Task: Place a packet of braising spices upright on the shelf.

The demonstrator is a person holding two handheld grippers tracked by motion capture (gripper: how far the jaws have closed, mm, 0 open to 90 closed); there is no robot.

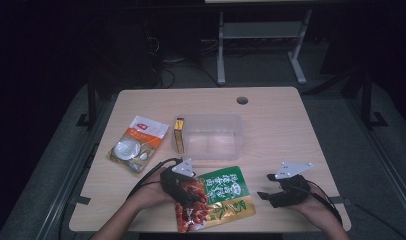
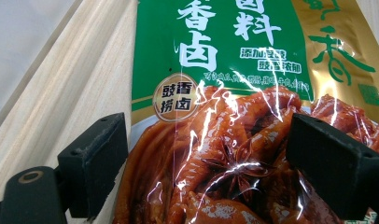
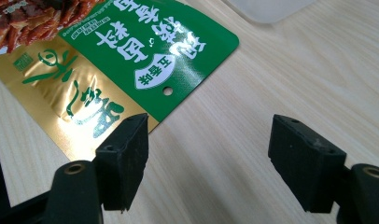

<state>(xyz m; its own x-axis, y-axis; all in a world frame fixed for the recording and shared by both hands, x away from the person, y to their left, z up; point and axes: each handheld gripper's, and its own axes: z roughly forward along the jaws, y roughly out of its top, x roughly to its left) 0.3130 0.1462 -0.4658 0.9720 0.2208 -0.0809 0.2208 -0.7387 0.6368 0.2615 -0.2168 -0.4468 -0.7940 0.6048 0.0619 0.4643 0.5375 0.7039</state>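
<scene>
jaws, left gripper (image 2: 206,168): spread wide, set over the red lower part of the green and gold food pouch (image 1: 216,198), pads astride it, not pressing. jaws, right gripper (image 3: 208,161): wide apart, nothing between them but bare table (image 1: 276,120); one jaw just beside the pouch's gold edge. left to right on the table: white and orange packet (image 1: 137,143) at far left; small yellow box (image 1: 179,135) standing against the left wall of the clear plastic container (image 1: 211,122); the pouch lying flat near the front edge, just in front of the container; right gripper to its right, apart from it.
</scene>
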